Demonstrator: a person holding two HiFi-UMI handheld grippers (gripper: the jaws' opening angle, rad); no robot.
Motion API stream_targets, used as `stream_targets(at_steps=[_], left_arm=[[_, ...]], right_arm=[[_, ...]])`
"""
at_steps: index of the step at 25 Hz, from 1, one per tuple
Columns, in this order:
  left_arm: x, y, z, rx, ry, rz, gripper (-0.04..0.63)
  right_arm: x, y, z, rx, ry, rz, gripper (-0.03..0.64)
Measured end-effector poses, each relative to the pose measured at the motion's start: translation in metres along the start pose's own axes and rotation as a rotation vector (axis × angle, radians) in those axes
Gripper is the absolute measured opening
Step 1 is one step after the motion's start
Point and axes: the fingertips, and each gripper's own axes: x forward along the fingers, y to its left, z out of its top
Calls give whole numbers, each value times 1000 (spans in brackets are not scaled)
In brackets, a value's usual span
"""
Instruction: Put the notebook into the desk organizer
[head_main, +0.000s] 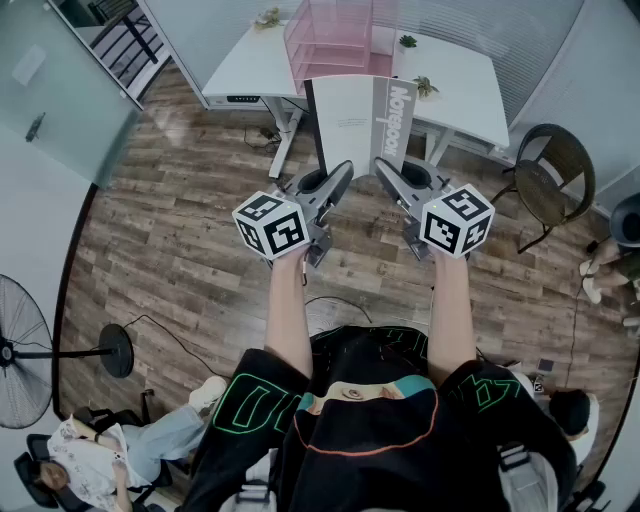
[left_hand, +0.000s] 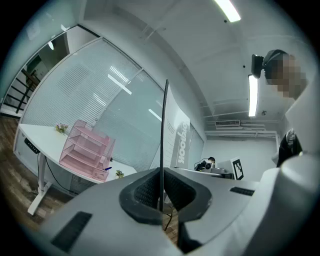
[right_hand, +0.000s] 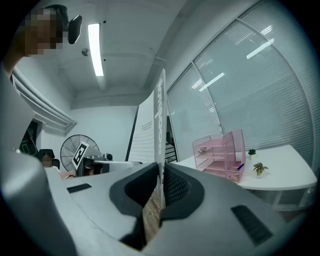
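A white and grey notebook (head_main: 360, 122) hangs in the air in front of the desk, held up by both grippers. My left gripper (head_main: 343, 172) is shut on its near left edge, my right gripper (head_main: 384, 168) on its near right edge. In the left gripper view the notebook (left_hand: 164, 140) shows edge-on between the pads of the left gripper (left_hand: 161, 200). The right gripper view shows the notebook (right_hand: 159, 125) clamped in the right gripper (right_hand: 159, 196). The pink desk organizer (head_main: 338, 40) stands on the white desk (head_main: 455, 85) beyond the notebook; it shows as a pink organizer (left_hand: 85, 150) and as an organizer (right_hand: 221, 152) in the gripper views.
Small potted plants (head_main: 425, 87) sit on the desk. A dark chair (head_main: 550, 180) stands at the right, a floor fan (head_main: 30, 350) at the left. People sit on the floor at the lower left (head_main: 110, 440) and right (head_main: 610, 260). A cable (head_main: 160, 330) runs over the wooden floor.
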Motion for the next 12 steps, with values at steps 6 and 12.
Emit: stream_targets(at_steps=[6,12], left_arm=[[2,0,-2,-6,-11,18,5],[1,-1,-2,4,1,34,6]], right_arm=[[-1,-2,-1,-16,9,-3,25],[2,-3,-2,-27,-19,-3,25]])
